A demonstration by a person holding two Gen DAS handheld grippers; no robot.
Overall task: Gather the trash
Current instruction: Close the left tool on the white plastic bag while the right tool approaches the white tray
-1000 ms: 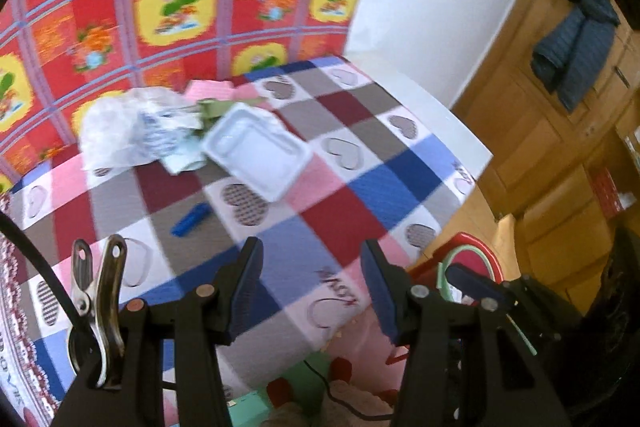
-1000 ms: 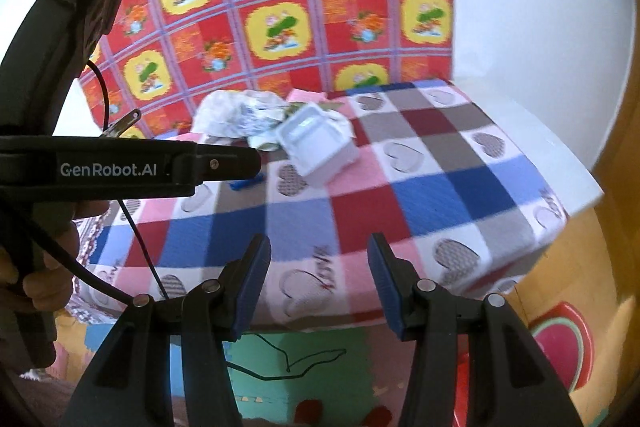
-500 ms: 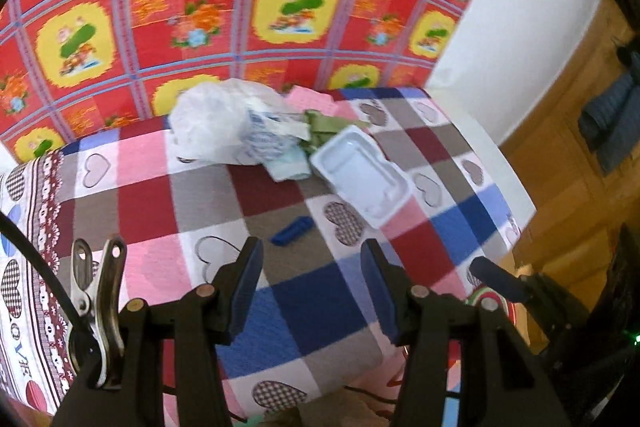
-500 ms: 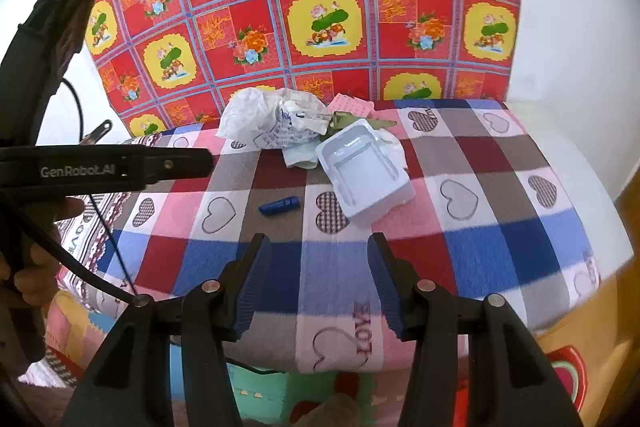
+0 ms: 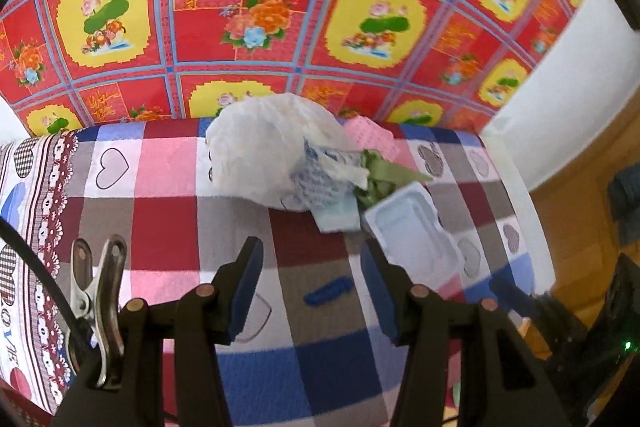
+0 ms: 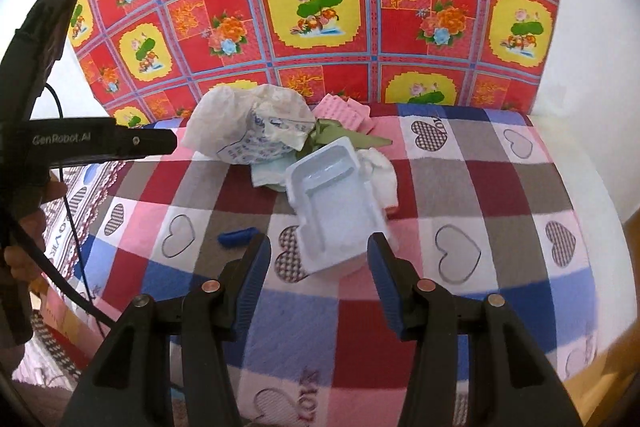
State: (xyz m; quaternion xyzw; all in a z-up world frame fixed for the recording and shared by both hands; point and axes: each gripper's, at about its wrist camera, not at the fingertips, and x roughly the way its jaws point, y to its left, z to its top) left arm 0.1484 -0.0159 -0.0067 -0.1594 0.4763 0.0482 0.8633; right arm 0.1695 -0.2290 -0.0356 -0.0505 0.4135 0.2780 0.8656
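Both grippers have swung in over the checked, heart-printed worktop (image 6: pixel 500 187). The left gripper (image 5: pixel 312 291) and right gripper (image 6: pixel 318 275) hang with jaws released, nothing between them. The trash heap now lies just ahead: a crumpled white plastic bag (image 5: pixel 260 155) at the back, a white moulded plastic tray (image 6: pixel 336 207) in front, a small blue plastic piece (image 6: pixel 236 238) lying apart. Judging from this, picking can begin; nothing is collected yet.

Tray (image 6: pixel 336 211) right of cap (image 6: pixel 236 237)
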